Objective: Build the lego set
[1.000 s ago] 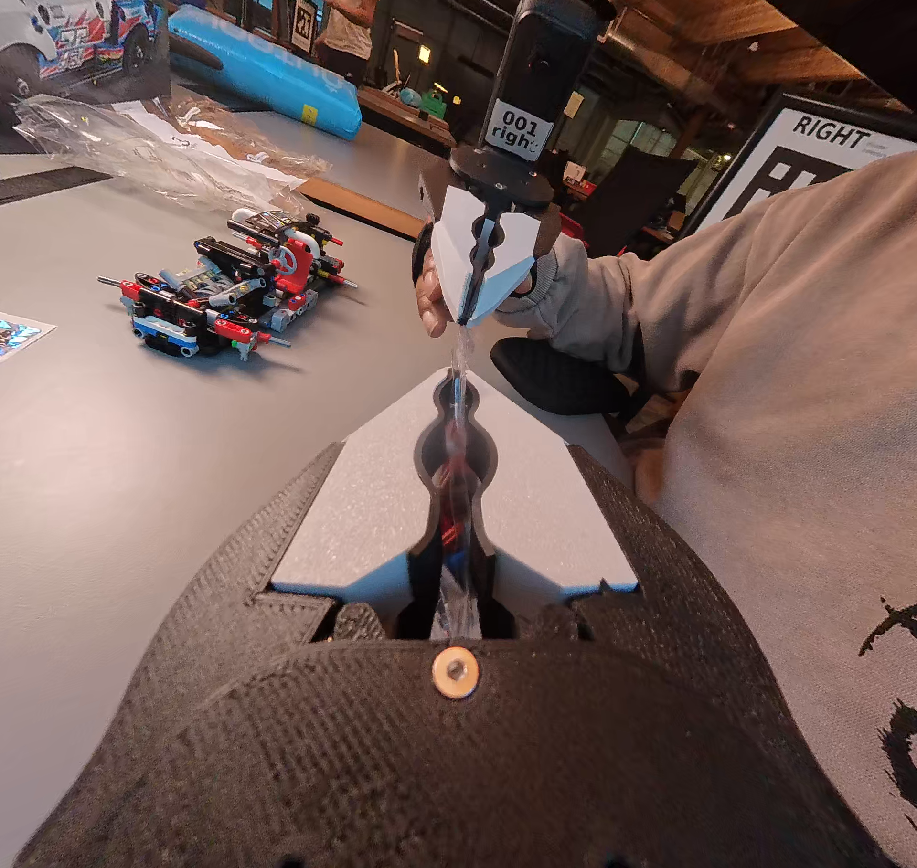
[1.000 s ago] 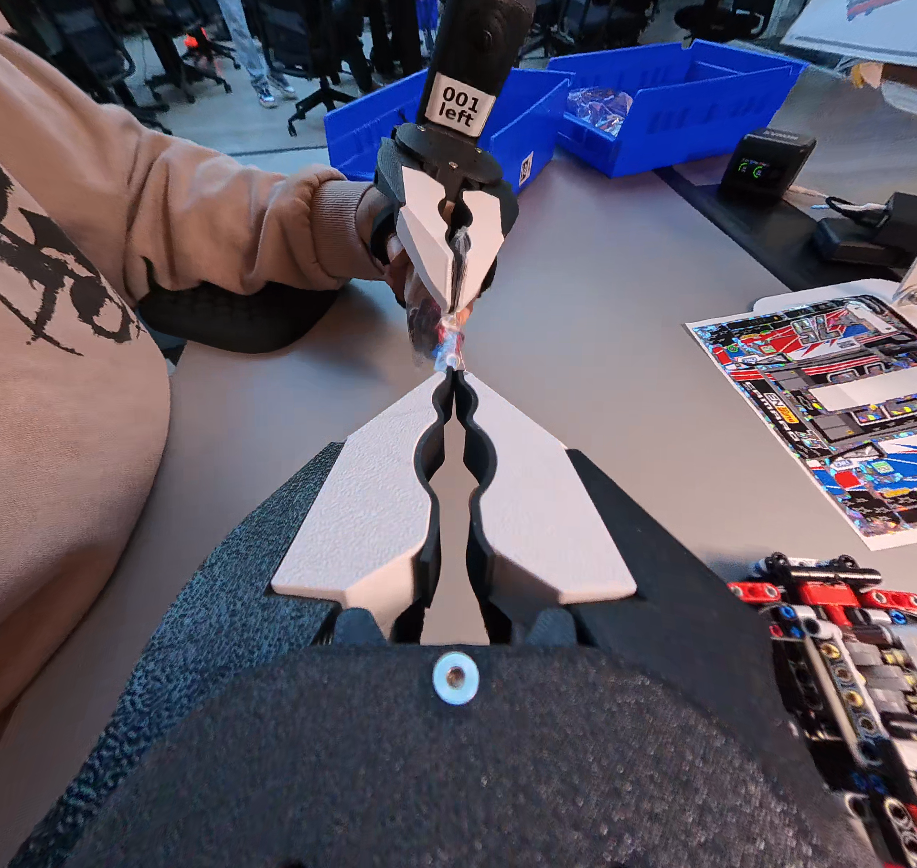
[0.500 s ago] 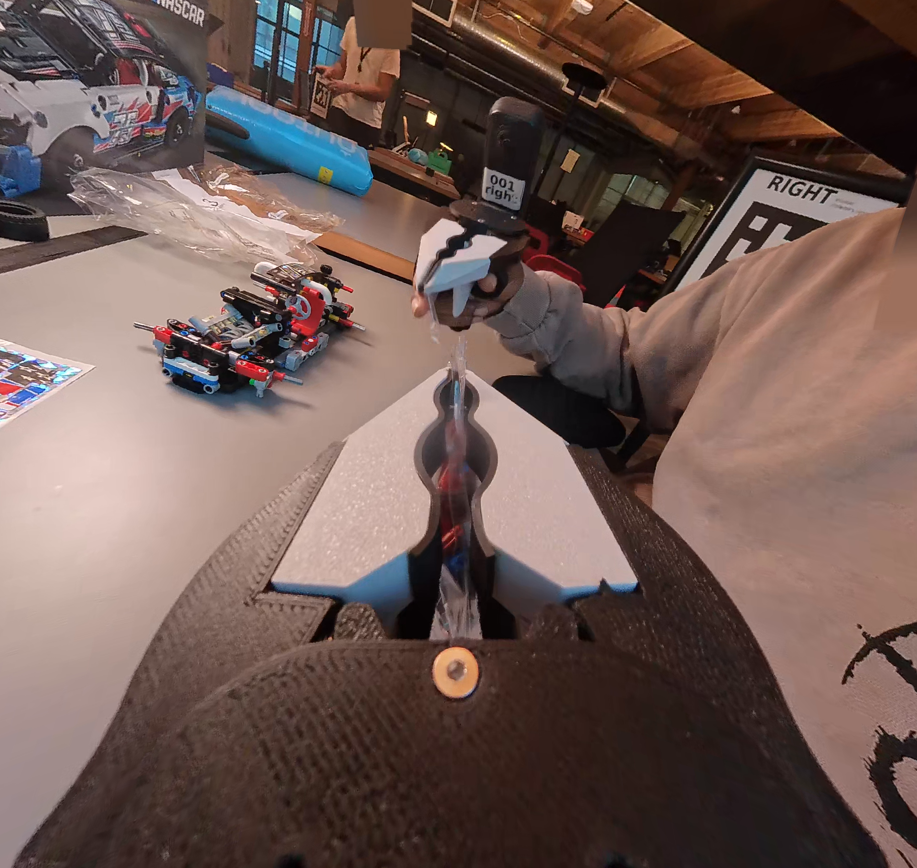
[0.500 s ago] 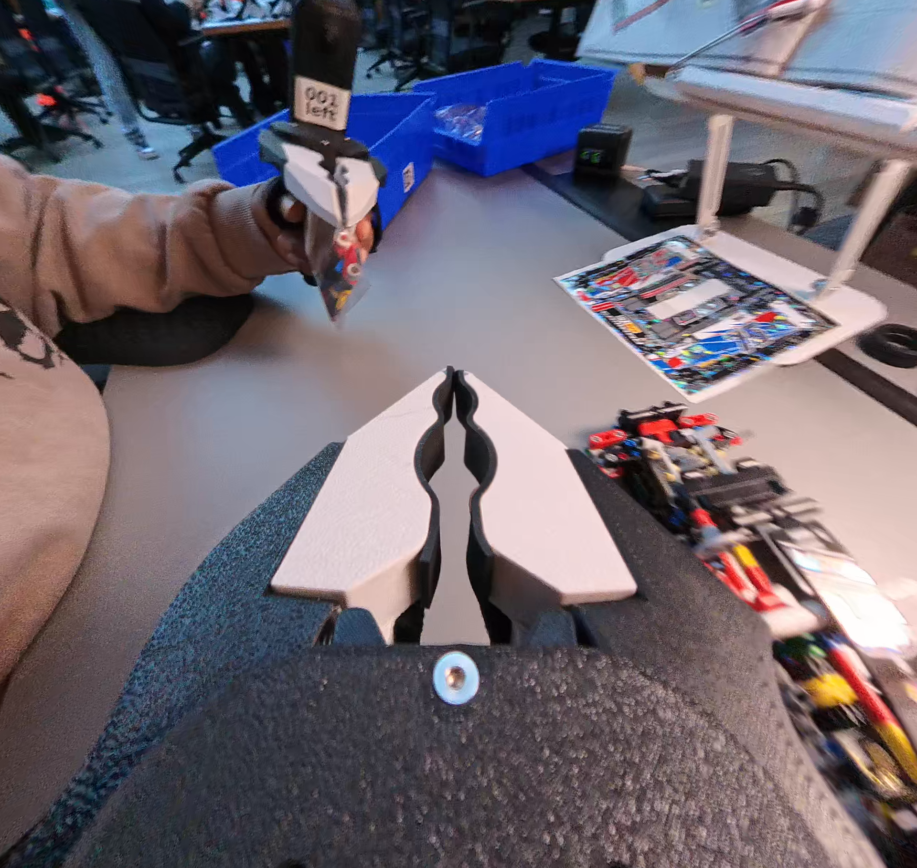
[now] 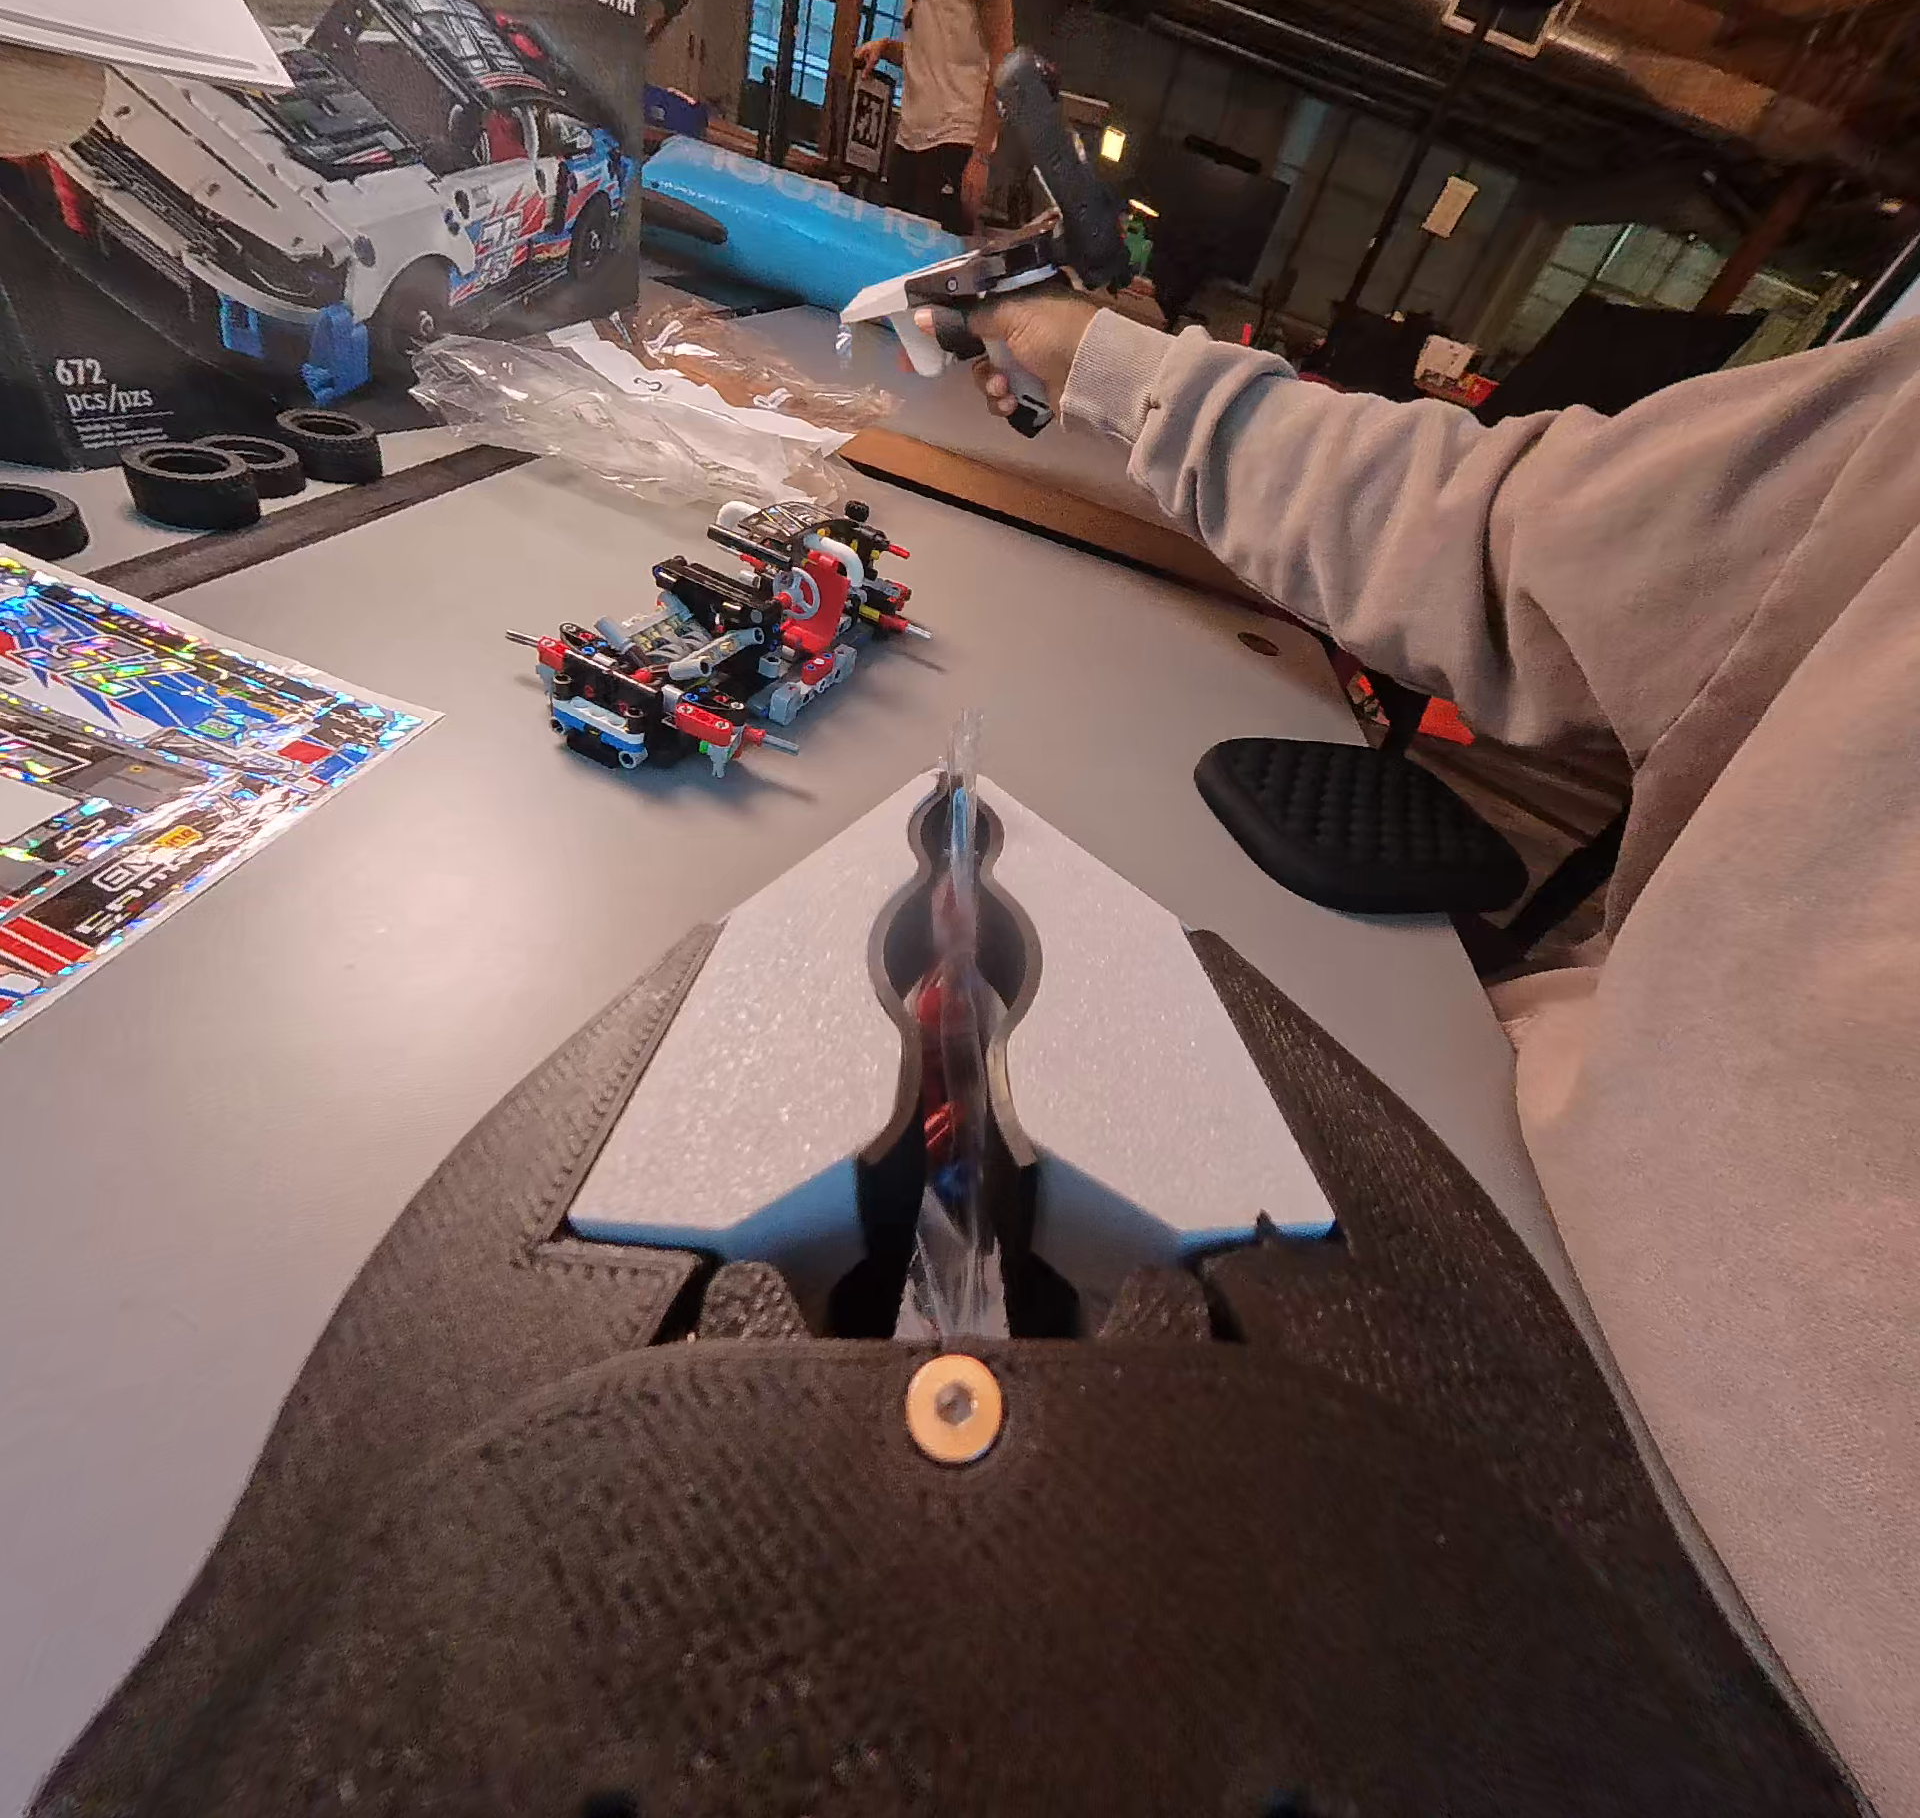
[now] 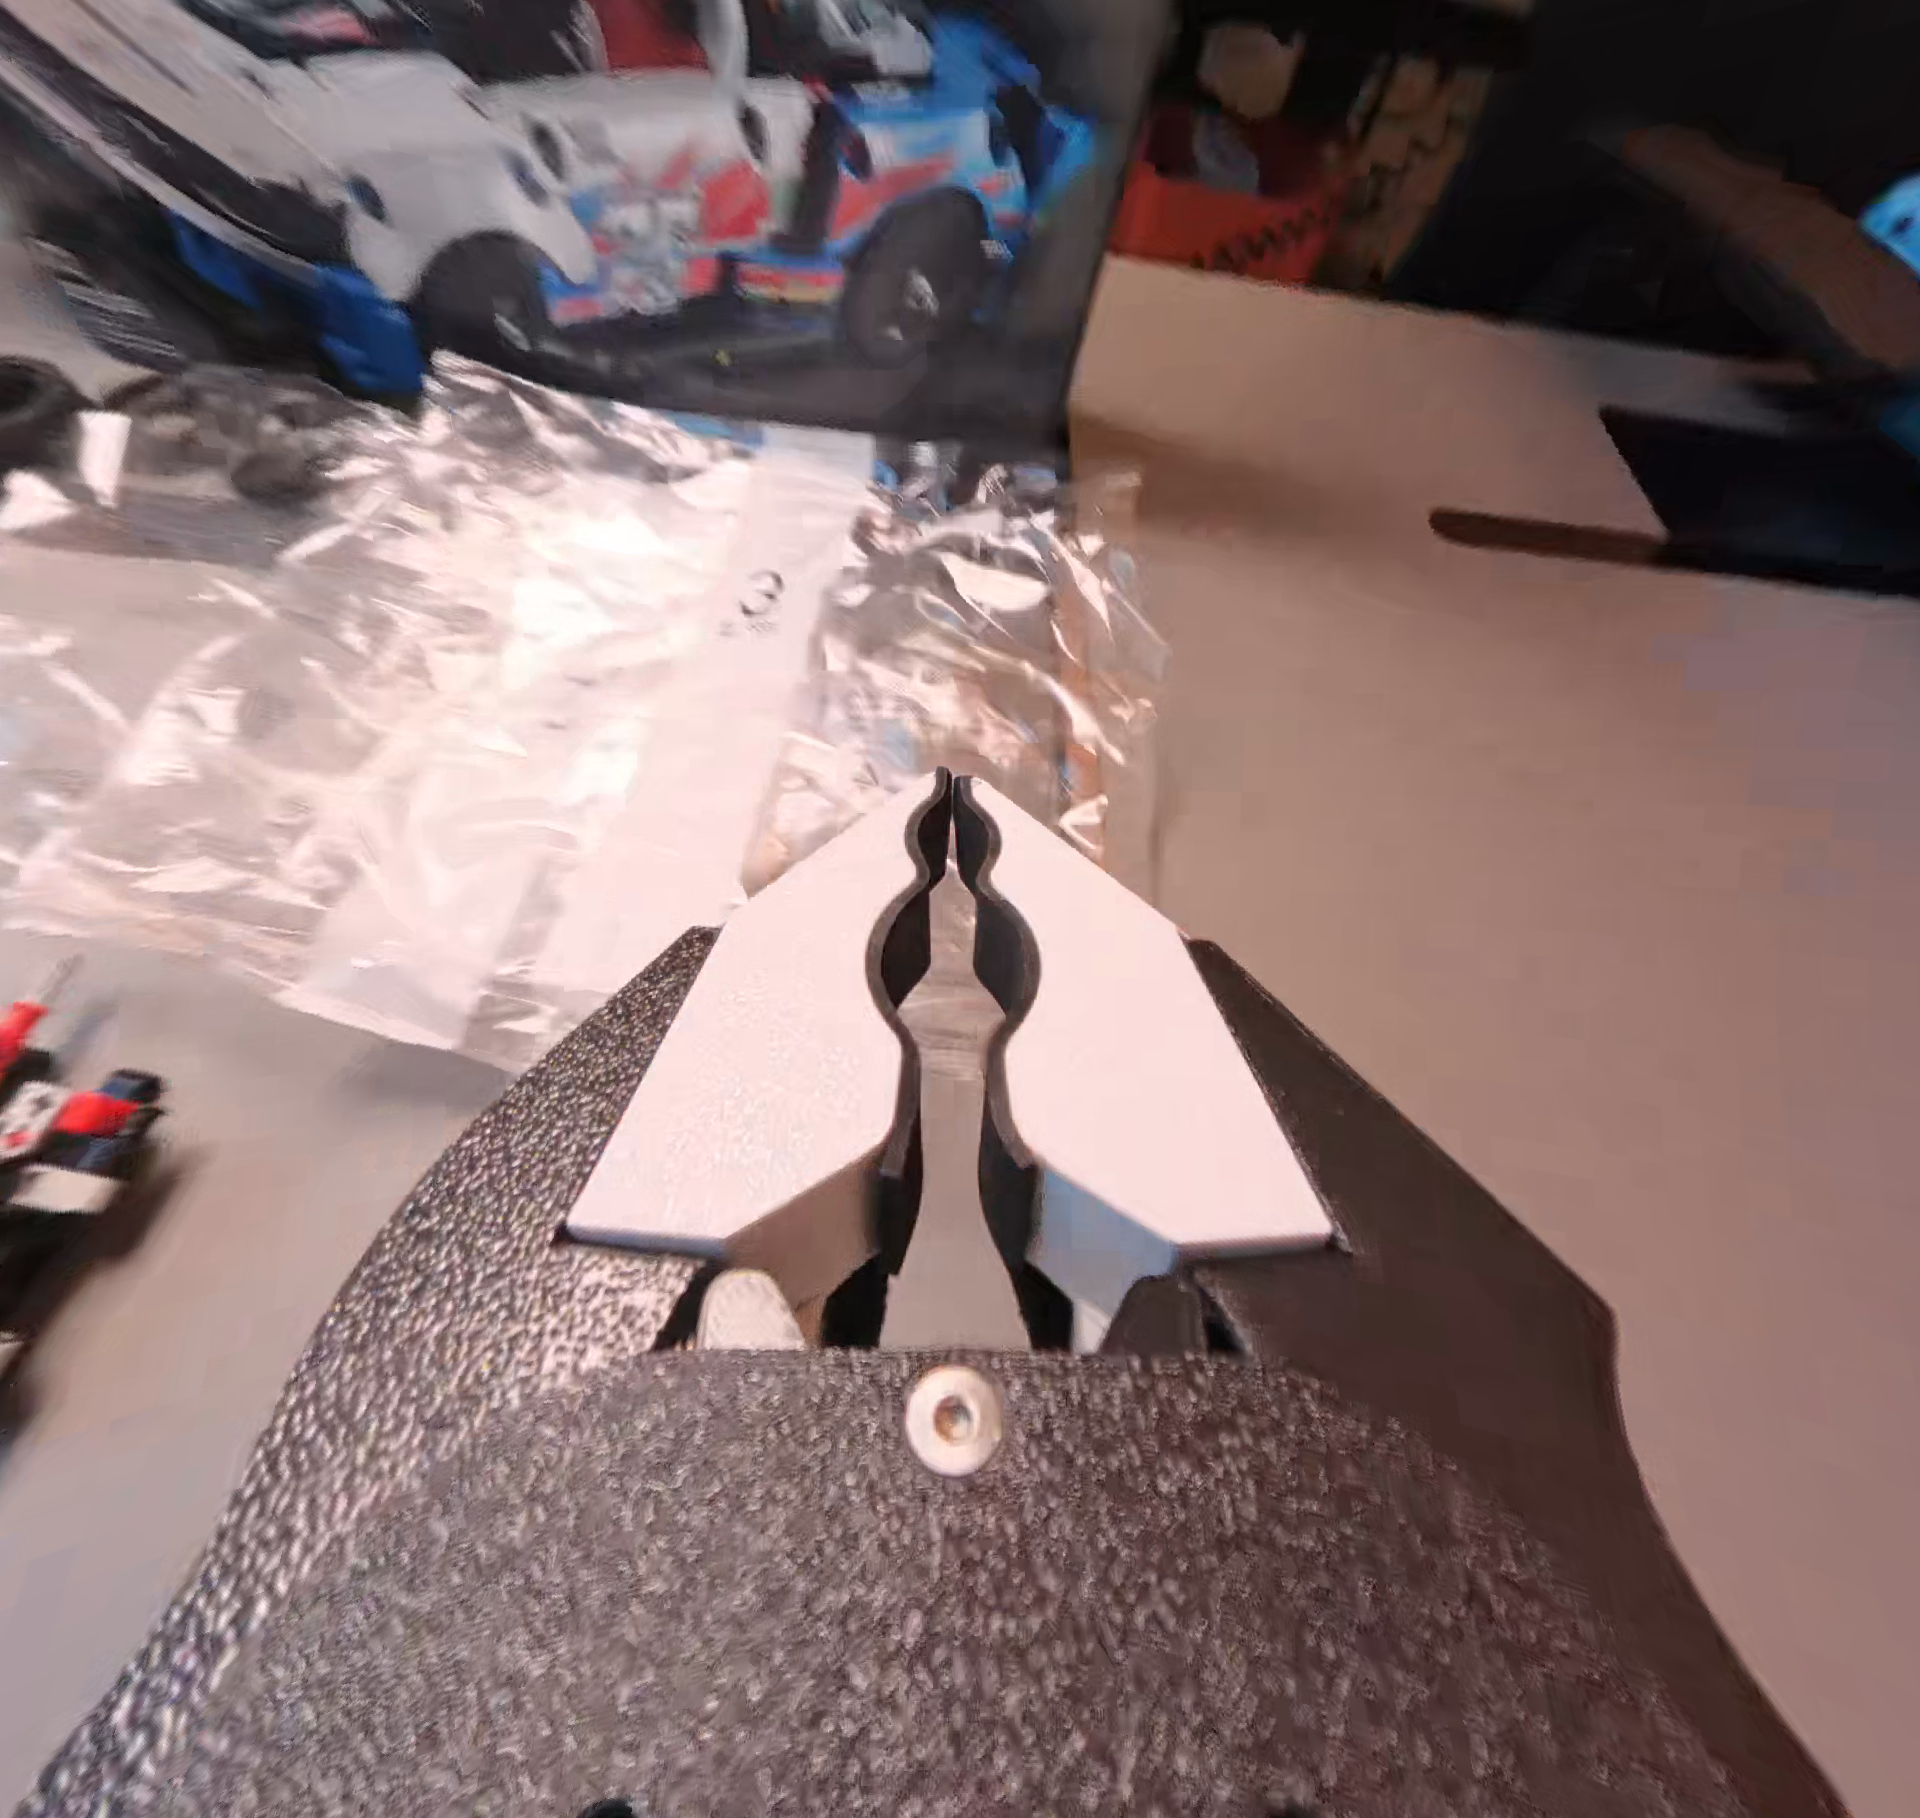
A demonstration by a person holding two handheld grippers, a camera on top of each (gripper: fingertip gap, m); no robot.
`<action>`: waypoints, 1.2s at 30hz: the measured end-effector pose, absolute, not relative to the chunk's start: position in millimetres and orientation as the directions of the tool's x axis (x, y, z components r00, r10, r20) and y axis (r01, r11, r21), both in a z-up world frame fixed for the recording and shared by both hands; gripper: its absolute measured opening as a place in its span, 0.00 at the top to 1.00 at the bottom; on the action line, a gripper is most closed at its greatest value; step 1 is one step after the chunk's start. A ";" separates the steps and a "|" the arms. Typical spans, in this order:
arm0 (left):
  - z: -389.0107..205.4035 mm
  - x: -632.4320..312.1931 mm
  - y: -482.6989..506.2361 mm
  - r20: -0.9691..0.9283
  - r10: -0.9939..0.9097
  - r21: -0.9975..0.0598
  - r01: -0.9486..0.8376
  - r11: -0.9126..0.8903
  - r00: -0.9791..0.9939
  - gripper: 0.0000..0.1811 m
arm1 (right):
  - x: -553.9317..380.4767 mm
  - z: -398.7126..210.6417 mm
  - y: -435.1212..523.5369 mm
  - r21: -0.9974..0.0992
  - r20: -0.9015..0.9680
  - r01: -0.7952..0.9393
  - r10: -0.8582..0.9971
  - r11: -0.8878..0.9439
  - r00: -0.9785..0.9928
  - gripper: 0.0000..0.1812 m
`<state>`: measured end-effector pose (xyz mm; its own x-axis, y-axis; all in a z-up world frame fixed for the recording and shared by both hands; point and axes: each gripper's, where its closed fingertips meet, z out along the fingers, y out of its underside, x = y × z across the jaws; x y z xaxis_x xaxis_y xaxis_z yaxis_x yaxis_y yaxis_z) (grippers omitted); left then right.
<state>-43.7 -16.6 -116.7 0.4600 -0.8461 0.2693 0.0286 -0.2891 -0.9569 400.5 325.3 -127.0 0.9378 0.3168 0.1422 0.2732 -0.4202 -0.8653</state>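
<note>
Tongs: left tongs [image 5: 961, 812] clenched on a limp, light, slippery parts bag [image 5: 958, 989], best pinched at its seam; right tongs [image 6: 953, 792] clenched empty, toward eleven o'clock.

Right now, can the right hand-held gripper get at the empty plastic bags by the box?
Probably yes. The right hand-held gripper hangs just above the empty plastic bags with nothing between them. It is shut and holds nothing, so it would need to open first. The left hand-held gripper is away, holding a small bag.

Car-picture box [image 5: 343, 210] carries white lettering and numerals
</note>
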 end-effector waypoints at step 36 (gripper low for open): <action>-123.5 -41.4 -9.7 0.354 -0.824 -0.934 0.118 -0.338 0.442 1.00 | 95.0 -104.7 50.3 -0.907 0.124 0.418 0.981 0.053 0.146 0.83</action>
<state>-41.4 -9.7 -123.5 0.4418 -0.8244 0.3537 0.1176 -0.3377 -0.9339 95.0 50.3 -104.7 0.1462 0.9814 0.1244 0.4183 0.0526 -0.9068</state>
